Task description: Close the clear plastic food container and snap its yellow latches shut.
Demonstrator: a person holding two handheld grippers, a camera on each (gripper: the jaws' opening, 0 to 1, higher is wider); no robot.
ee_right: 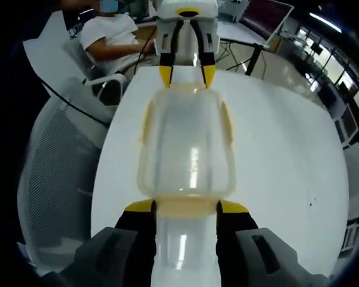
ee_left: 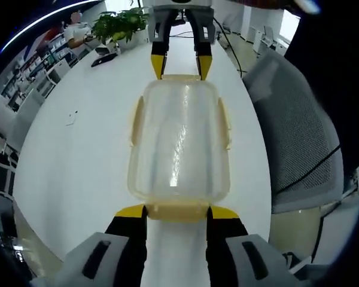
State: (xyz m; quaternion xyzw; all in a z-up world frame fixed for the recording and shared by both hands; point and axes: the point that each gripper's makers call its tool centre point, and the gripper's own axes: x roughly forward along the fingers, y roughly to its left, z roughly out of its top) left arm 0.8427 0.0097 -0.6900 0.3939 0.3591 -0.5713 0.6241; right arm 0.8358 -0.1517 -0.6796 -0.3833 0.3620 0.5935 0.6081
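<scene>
The clear container [ee_left: 179, 143], lid on, is being flanked endwise by both spread, empty hand-held grippers [ee_left: 178, 210] [ee_right: 186, 207]; end latches [ee_left: 178, 211] are likely being pressed next.

One clear food container [ee_left: 179, 143] sits on the one white surface [ee_left: 78, 161], lid on. It has four yellow latches: one on each long side at 9 and 3 o'clock, one on each short end at 12 and 6 o'clock. Two claws meet it: the left claw [ee_left: 177, 211] at 6 o'clock in the left gripper view, the right claw [ee_left: 181, 63] at 12 o'clock. One mesh chair [ee_left: 299, 137] stands at 3 o'clock, one potted plant [ee_left: 119, 25] at 11 o'clock. One seated person [ee_right: 116, 36] shows in the right gripper view at 11 o'clock.
</scene>
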